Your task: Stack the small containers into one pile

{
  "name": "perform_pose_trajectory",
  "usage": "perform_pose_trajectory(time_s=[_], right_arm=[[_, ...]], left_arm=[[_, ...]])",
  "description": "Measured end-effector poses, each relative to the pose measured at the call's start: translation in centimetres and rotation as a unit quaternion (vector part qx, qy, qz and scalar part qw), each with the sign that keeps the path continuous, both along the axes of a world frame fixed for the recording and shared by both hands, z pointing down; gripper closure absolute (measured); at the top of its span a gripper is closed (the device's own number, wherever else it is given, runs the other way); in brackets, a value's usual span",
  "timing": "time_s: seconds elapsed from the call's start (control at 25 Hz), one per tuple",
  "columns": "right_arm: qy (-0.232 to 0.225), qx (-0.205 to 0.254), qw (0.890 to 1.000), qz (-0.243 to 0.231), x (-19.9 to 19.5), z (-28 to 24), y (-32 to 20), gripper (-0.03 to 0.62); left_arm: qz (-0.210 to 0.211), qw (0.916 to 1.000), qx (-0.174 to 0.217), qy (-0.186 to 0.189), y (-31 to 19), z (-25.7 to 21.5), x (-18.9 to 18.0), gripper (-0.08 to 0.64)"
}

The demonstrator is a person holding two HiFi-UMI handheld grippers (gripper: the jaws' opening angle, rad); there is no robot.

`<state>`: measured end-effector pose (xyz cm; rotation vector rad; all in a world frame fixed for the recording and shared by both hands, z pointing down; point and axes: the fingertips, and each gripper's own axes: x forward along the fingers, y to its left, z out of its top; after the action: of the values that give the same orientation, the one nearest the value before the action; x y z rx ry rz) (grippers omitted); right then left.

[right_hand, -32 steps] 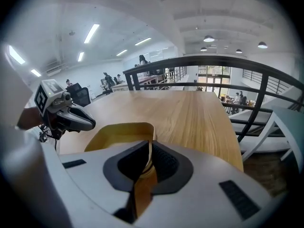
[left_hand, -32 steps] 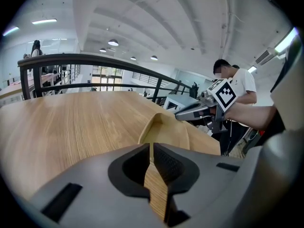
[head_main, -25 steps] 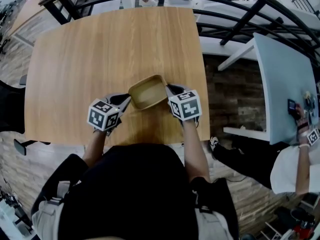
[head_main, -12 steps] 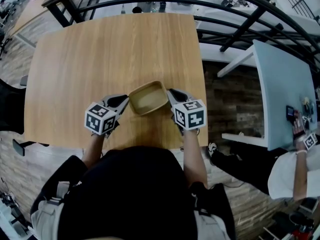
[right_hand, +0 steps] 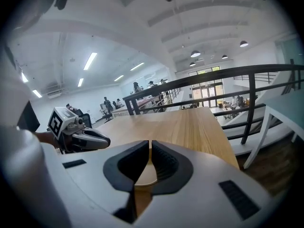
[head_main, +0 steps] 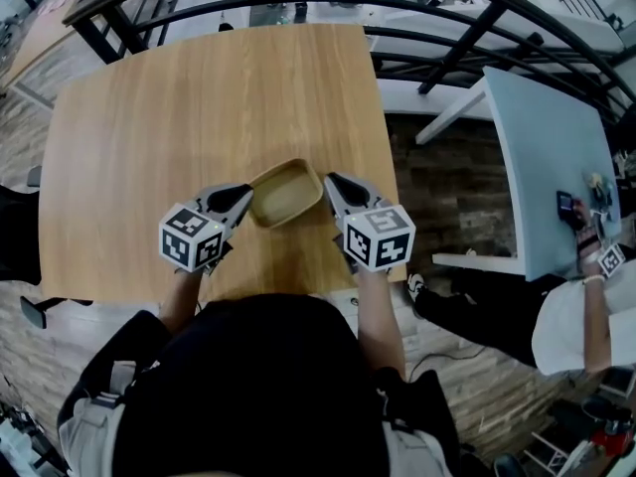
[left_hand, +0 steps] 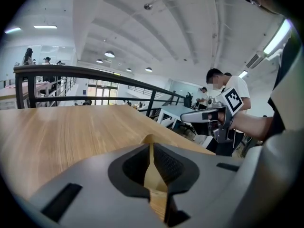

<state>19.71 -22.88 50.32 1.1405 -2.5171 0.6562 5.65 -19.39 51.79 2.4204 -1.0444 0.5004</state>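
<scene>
A tan, rounded-rectangle container (head_main: 286, 193) hangs just above the wooden table (head_main: 179, 117), held between both grippers. My left gripper (head_main: 244, 196) is shut on the container's left rim, and my right gripper (head_main: 330, 181) is shut on its right rim. In the left gripper view the thin tan wall (left_hand: 152, 164) is pinched between the dark pads, with the right gripper (left_hand: 205, 114) across from it. In the right gripper view the tan rim (right_hand: 144, 176) sits between the closed pads, with the left gripper (right_hand: 91, 139) opposite. I cannot tell whether other containers are nested inside.
The container is over the table's near right part, close to its right edge (head_main: 390, 167). A black railing (head_main: 467, 38) runs behind and to the right. A light blue table (head_main: 542, 157) with a seated person (head_main: 586, 316) stands at the right.
Both grippers have risen with the container held between them, lifting it off the table. Both marker cubes look larger and nearer in the head view.
</scene>
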Motion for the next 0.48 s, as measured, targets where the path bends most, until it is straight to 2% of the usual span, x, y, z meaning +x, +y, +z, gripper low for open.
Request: perform_pose_trajectory(time_s=[0.48], right_arm=[[0.016, -0.006, 0.999, 0.052, 2.6, -0.4, 2.6, 0.562]], left_arm=[[0.056, 0.9981, -0.001, 0.024, 0.0, -0.1, 3.1, 0.522]])
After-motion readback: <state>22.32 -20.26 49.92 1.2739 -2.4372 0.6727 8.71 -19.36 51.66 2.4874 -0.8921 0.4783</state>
